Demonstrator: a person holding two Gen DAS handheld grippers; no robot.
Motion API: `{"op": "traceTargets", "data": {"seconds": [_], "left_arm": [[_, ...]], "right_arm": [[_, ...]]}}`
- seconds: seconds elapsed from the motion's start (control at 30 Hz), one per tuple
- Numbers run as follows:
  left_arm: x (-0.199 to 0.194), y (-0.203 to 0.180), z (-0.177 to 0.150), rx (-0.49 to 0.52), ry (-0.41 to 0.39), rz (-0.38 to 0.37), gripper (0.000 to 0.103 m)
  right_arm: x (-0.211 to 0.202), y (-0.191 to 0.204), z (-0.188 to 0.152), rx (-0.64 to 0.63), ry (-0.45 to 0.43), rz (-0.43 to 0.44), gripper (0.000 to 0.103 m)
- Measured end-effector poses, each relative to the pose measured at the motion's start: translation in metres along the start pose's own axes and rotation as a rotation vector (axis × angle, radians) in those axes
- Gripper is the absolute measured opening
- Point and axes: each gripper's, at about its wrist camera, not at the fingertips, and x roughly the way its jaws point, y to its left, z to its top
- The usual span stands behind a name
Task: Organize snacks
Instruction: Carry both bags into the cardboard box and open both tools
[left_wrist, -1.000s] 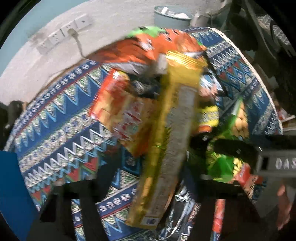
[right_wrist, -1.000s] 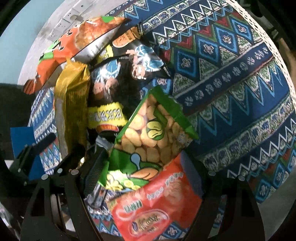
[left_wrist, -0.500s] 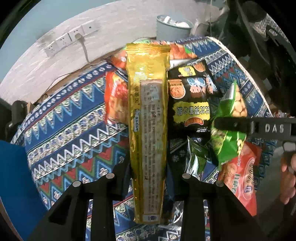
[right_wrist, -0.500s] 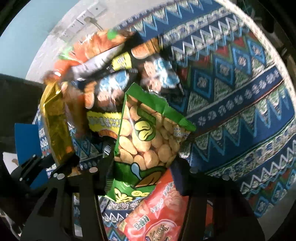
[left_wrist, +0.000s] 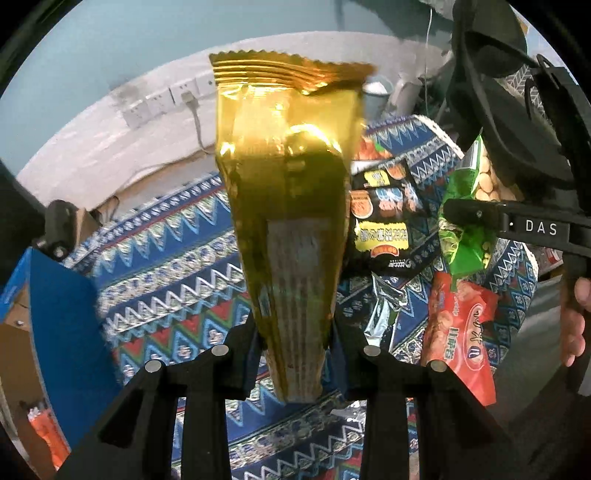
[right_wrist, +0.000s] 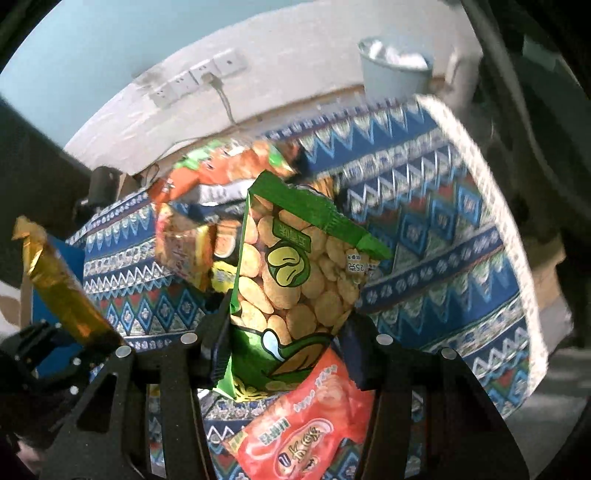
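Underneath everything, a table is spread with a patterned blue cloth (left_wrist: 166, 258), and a white wall with a row of sockets (right_wrist: 192, 83) is seen behind it, a pale bucket (right_wrist: 395, 74) standing near the far edge. A blue box (left_wrist: 62, 325) is seen at the cloth's left side. On the cloth a heap of snack packets is left: an orange bag (right_wrist: 221, 170) farthest back, a black packet (left_wrist: 384, 221) with a yellow label nearer, and a red packet (left_wrist: 461, 332) lying closest to the right gripper. A long gold packet (left_wrist: 291, 221) is held off the cloth, pinched near its lower end by the left gripper (left_wrist: 295, 343), whose jaws are closed tight on it; its crimped top stands raised against the wall. A green bag of beans (right_wrist: 295, 280) is likewise lifted clear of the cloth, gripped near its lower part between the fingers of the right gripper (right_wrist: 284, 354), which are closed in on its sides. A person's hand (left_wrist: 572, 321) is seen on the right gripper's handle.
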Motion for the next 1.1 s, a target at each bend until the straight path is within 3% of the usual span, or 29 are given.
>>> {"op": "traceTargets", "data": {"seconds": [0.57,1.1], "left_arm": [[-0.067,0.039,-0.017,-0.086,-0.144,0.050,0.029],[-0.131,0.086,-0.043,-0.142,-0.254,0.165,0.029]], "right_arm": [[-0.046,0.067,0.014,-0.171,-0.152,0.010,0.050],[-0.064,0.146,0.007,-0.367,-0.195,0.041,0.050]]}}
